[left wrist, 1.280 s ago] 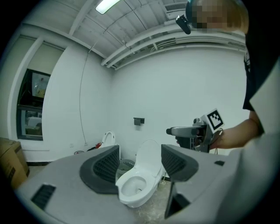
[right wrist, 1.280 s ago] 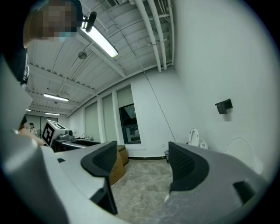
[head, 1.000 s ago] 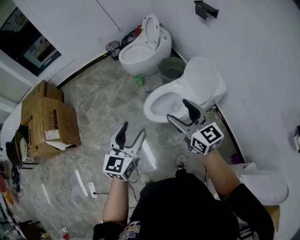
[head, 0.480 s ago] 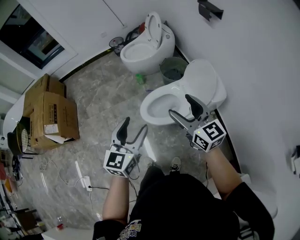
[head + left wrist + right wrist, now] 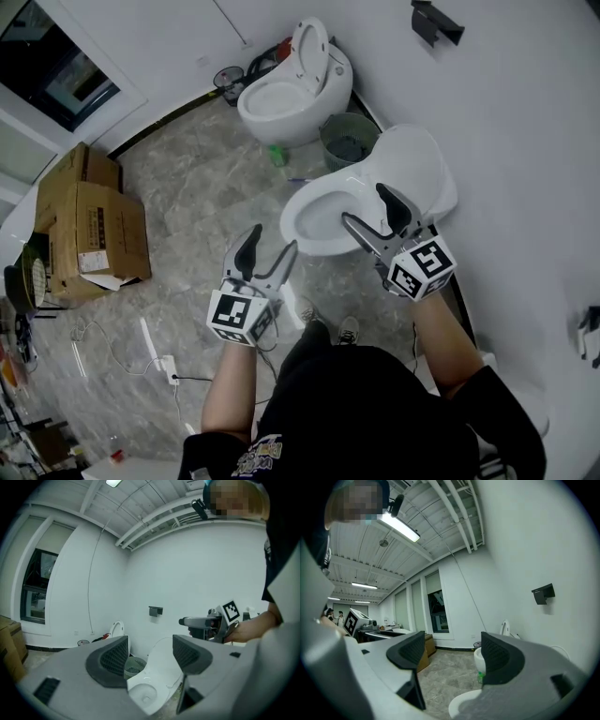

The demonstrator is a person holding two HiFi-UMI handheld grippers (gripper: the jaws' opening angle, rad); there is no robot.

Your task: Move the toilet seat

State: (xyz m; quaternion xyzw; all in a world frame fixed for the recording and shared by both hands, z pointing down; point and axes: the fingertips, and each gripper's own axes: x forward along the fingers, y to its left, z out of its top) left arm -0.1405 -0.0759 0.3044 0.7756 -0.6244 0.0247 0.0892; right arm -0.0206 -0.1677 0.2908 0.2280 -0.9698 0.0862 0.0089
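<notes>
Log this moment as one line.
left gripper: open, empty | right gripper: open, empty, by toilet | toilet seat: raised, untouched

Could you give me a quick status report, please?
Left gripper open, empty, over floor. Right gripper open, empty, above bowl rim. Toilet seat raised, untouched. Green bin beside bowl, not blocking.

Holds the left gripper (image 5: 269, 246) out ahead on a bare left forearm (image 5: 230, 380), jaws spread wide and gripping nothing. Carries the right gripper (image 5: 366, 208) farther forward on a bare right forearm (image 5: 441, 339), jaws likewise apart and gripping nothing, marker cube facing up.
</notes>
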